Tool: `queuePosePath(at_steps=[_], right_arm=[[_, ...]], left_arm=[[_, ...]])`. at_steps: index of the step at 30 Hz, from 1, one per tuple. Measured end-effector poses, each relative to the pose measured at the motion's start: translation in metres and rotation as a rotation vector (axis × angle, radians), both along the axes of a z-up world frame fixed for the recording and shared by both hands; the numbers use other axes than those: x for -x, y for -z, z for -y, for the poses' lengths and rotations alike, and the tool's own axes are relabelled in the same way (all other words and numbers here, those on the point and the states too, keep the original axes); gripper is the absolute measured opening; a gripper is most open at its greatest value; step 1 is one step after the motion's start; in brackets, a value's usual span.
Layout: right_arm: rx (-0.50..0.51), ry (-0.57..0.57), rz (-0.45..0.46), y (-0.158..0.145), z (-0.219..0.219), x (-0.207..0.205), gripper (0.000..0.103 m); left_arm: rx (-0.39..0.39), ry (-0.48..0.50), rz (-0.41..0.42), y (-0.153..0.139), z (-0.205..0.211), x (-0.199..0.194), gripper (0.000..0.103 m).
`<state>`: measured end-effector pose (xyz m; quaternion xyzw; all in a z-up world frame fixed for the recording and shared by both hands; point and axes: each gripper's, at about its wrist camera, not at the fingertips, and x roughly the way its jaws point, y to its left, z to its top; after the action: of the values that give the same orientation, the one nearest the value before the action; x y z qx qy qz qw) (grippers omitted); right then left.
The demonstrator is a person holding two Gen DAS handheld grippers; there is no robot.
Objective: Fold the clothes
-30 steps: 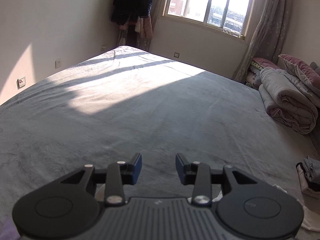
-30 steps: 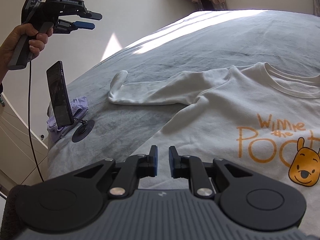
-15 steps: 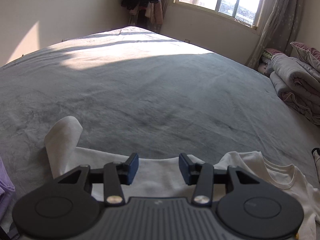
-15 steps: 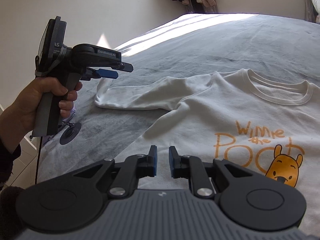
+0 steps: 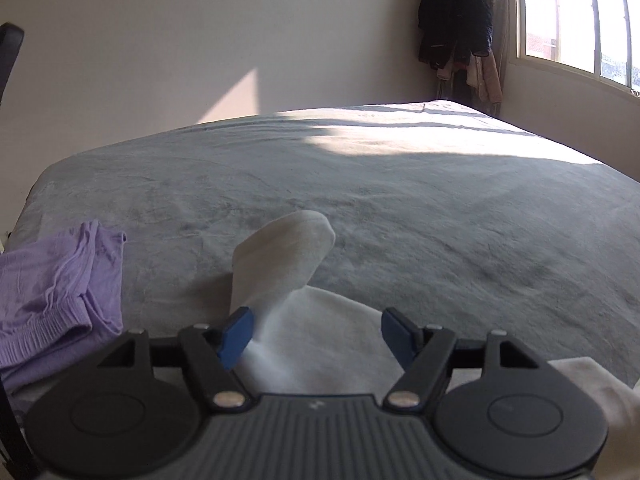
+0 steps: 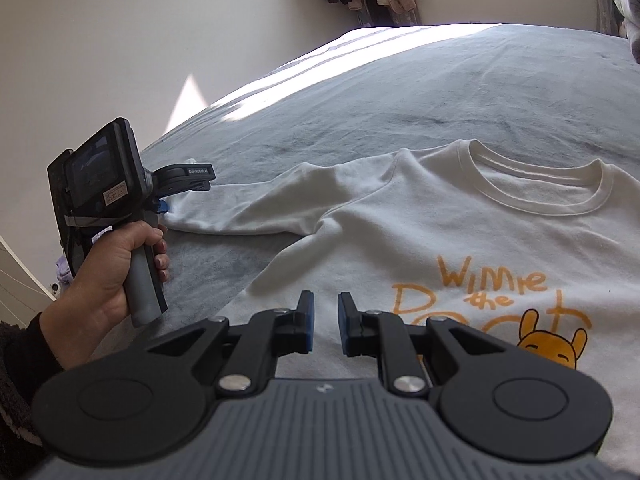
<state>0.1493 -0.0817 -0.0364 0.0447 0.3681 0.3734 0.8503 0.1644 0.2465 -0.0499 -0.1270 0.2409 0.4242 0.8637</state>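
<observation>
Two grippers, one white sweatshirt, flat on grey bed.
Right gripper: jaws a narrow gap apart, empty, over the sweatshirt front. Left gripper: jaws opening, sleeve between them, unpinched; cuff at 12 o'clock. One purple garment at 9 o'clock; hanging clothes at 1 o'clock.

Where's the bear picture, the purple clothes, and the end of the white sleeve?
bear picture point(image 6: 554, 350), right wrist view, on its orange face.
purple clothes point(image 5: 56, 288), left wrist view, on the crumpled middle.
white sleeve point(image 5: 288, 248), left wrist view, on the cuff end.
</observation>
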Motion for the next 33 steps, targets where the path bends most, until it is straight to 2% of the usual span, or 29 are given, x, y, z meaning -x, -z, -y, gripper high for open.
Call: queuePosePath(at_steps=[3, 6, 8, 9, 14, 16, 18, 20, 21, 22, 23, 29, 33], right_arm=[[0.000, -0.007, -0.004, 0.002, -0.002, 0.000, 0.018], [0.009, -0.014, -0.009, 0.005, -0.005, 0.000, 0.018], [0.018, -0.015, -0.005, 0.006, -0.007, 0.000, 0.018], [0.025, -0.015, 0.003, 0.005, -0.008, 0.001, 0.018], [0.057, 0.018, 0.053, -0.001, -0.012, -0.014, 0.018], [0.095, 0.040, 0.076, -0.002, -0.016, -0.028, 0.018], [0.137, 0.058, 0.101, -0.003, -0.019, -0.042, 0.019], [0.173, 0.082, 0.127, -0.003, -0.021, -0.058, 0.030], [0.188, 0.095, 0.143, -0.004, -0.022, -0.066, 0.046], [0.199, 0.110, 0.165, -0.004, -0.022, -0.076, 0.055], [0.205, 0.123, 0.183, -0.005, -0.022, -0.085, 0.055], [0.259, 0.232, 0.186, 0.008, -0.024, -0.142, 0.055], [0.287, 0.247, 0.188, 0.025, -0.028, -0.158, 0.055]], left_arm=[[-0.034, -0.049, 0.027, -0.003, -0.008, 0.005, 0.072], [-0.051, -0.055, -0.012, -0.001, -0.012, 0.002, 0.079], [-0.002, -0.043, -0.028, 0.004, -0.018, 0.001, 0.078], [-0.002, -0.043, -0.023, 0.004, -0.018, 0.003, 0.078], [-0.038, 0.057, 0.070, -0.006, 0.002, 0.008, 0.078], [-0.009, 0.163, 0.100, -0.007, 0.010, 0.000, 0.078], [0.020, 0.292, 0.087, -0.008, 0.016, -0.014, 0.078], [0.080, 0.447, 0.068, -0.007, 0.017, -0.032, 0.078], [0.113, 0.517, 0.053, -0.005, 0.016, -0.040, 0.078], [0.168, 0.613, 0.021, -0.003, 0.011, -0.053, 0.078], [0.198, 0.670, 0.001, -0.002, 0.009, -0.060, 0.078], [0.108, 0.884, -0.064, 0.005, 0.006, -0.070, 0.077], [0.098, 0.930, -0.092, 0.019, 0.002, -0.070, 0.076]])
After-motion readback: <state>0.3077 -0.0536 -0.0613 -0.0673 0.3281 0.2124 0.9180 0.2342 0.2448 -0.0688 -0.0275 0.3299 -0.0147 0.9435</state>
